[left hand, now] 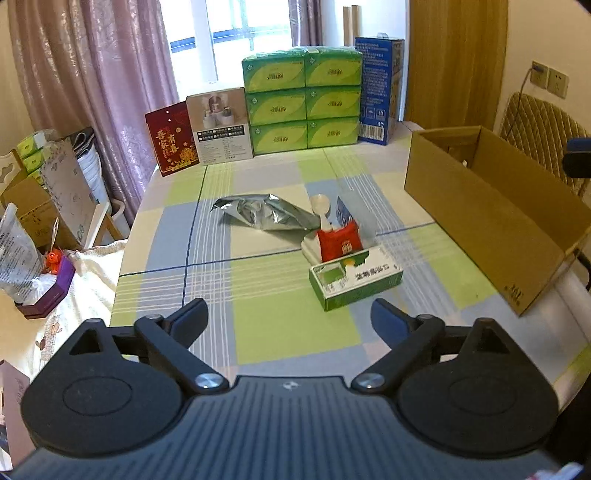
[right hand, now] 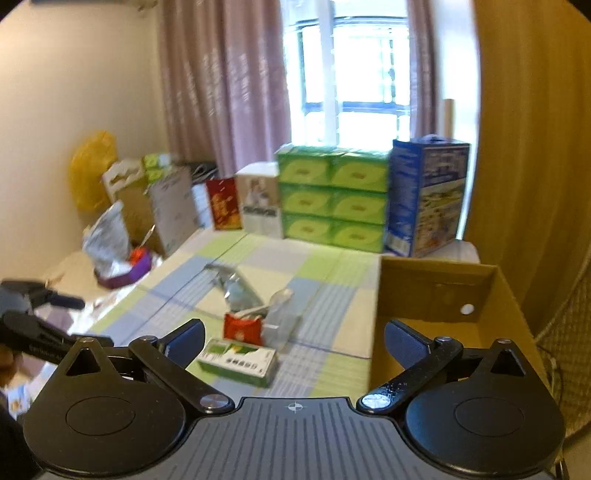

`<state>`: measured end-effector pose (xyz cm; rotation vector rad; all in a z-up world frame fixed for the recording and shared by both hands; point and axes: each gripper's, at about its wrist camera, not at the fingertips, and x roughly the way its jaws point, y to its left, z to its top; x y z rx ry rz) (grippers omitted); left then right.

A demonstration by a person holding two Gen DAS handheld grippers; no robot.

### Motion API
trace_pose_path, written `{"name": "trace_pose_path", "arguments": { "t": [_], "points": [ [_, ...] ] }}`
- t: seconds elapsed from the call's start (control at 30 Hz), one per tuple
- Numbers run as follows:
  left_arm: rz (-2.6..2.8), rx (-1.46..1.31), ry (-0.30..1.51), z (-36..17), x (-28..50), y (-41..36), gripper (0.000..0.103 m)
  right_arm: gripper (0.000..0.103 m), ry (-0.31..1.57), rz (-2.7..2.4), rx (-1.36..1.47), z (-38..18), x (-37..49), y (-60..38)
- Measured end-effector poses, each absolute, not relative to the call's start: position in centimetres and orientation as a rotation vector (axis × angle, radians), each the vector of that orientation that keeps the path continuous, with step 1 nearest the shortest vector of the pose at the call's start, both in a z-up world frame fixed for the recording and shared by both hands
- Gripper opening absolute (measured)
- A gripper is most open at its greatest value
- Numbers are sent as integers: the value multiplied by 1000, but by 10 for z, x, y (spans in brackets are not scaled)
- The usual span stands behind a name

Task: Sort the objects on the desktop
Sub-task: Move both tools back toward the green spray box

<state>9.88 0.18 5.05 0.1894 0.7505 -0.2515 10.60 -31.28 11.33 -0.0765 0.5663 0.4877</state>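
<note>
Clutter sits bunched at the middle of the checked green-and-blue tablecloth [left hand: 280, 332]: a crumpled silver foil pouch [left hand: 266, 213], a white plastic spoon [left hand: 320, 209], a small red sachet [left hand: 339, 243] and a flat green-and-white carton [left hand: 355, 277], the last three touching or overlapping one another. Your left gripper [left hand: 290, 319] hangs above the cloth just short of the carton with its jaws spread wide and nothing between them; your right gripper [right hand: 294, 341] is likewise splayed and empty, poised between the pile and the open brown cardboard box [right hand: 436, 291] (which looks like the place things should go). The risk, as I judge it, is the crowding: close on the carton carelessly and you may drag the sachet along or flick the spoon off its perch, and the foil pouch will likely crumple and slip rather than hold. The right wrist view is blurred, so your aim there is harder to trust. Stacked green tissue packs [left hand: 302, 99] and a tall blue box [left hand: 378, 88] line the table's far edge before a curtained window [left hand: 229, 33].
</note>
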Motion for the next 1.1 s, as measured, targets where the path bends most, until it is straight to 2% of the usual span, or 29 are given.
{"name": "trace_pose_path", "arguments": {
  "t": [0.27, 0.7, 0.9, 1.1],
  "points": [
    [-425, 284, 785, 19, 120, -6, 99, 101, 632, 581, -228, 79, 121, -274],
    [-671, 402, 797, -39, 194, -26, 99, 101, 738, 675, -466, 11, 175, -228],
    [-778, 496, 793, -60, 220, -42, 97, 101, 762, 715, -650, -18, 196, -203],
    [-853, 552, 790, -76, 235, -55, 88, 101, 775, 738, -734, -33, 221, -186]
  ]
}}
